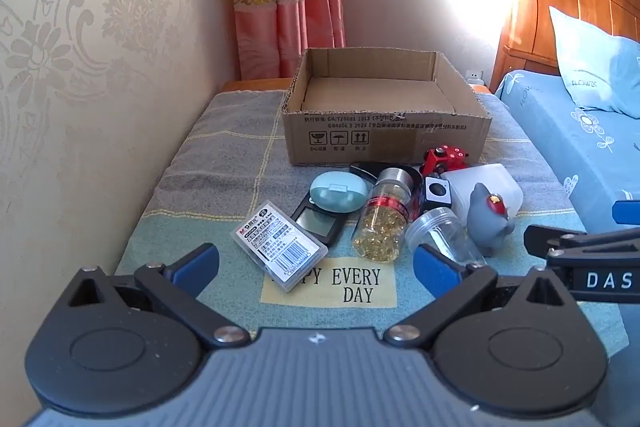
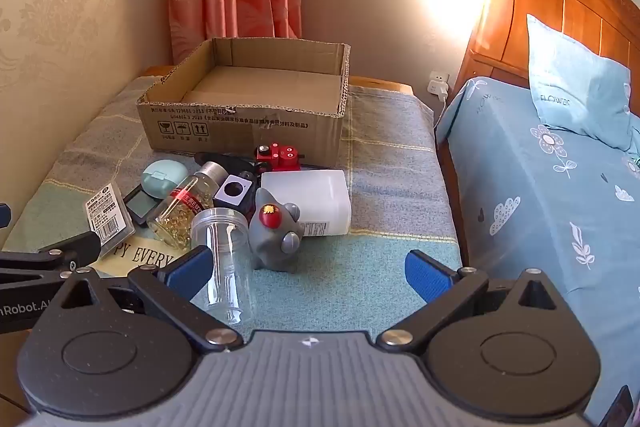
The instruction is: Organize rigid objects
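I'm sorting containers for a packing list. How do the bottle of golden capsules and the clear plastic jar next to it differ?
The clear bottle of golden capsules is filled and closed with a silver cap; the clear plastic jar is empty with no lid on its mouth. The bottle bears a red band label; the jar is plain. Both are transparent, lie on the checked cloth and sit outside the cardboard box.

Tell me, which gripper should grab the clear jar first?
Probably the right gripper. The clear jar lies just beside its left finger, both jaws wide open. From the left gripper the jar sits off to the right.
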A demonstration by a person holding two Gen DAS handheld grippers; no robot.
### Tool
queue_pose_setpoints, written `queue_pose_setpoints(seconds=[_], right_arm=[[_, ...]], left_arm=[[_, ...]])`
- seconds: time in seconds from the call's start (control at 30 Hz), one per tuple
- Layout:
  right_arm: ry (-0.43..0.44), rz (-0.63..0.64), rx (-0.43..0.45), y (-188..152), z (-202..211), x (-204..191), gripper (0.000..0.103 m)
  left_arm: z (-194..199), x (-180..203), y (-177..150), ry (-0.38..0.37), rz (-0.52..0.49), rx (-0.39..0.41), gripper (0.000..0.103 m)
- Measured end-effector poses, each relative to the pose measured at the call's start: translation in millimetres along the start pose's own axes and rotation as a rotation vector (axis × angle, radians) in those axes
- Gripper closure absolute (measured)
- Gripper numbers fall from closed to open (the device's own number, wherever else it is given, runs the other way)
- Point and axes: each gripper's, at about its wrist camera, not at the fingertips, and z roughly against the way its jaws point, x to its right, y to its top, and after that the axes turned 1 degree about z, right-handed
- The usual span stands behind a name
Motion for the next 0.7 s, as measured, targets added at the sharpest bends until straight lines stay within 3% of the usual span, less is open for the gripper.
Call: queue_pose_setpoints(seconds=[0.7], right_arm=[[-0.001,0.000,0.003,0.4,0.6,0.9,0.000]], left_arm=[[-0.7,1.7,-0.2,-0.001,-0.002,-0.003,0.000]])
